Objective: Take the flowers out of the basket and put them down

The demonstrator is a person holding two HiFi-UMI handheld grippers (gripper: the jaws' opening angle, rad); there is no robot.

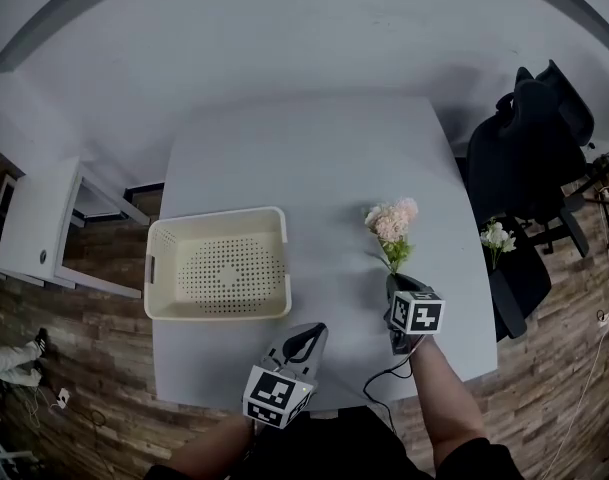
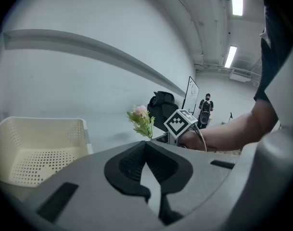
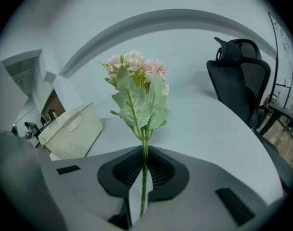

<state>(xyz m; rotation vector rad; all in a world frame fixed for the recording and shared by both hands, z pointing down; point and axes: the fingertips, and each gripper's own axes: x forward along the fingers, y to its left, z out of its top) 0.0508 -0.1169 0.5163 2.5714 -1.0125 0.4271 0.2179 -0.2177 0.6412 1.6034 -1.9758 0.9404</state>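
Flowers (image 3: pixel 136 76) stick up from the right gripper (image 3: pixel 144 166), which pinches their stem above the table (image 1: pixel 314 168) (left gripper (image 2: pixel 147 165) closed, empty).

Left gripper (image 1: pixel 308 332) and right gripper (image 1: pixel 396 282): grey shells, black ribbed jaws, a black-and-white marker cube (image 1: pixel 417 313) each. Black cable (image 1: pixel 384 378) on the right; dark sleeves (image 1: pixel 476 460).

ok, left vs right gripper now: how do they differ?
The left gripper is shut on nothing; the right gripper is shut on the pink flowers' stem. The left sits by the basket's near right corner, at the table's front edge; the right is further in, well right of the basket. Both point away from the person.
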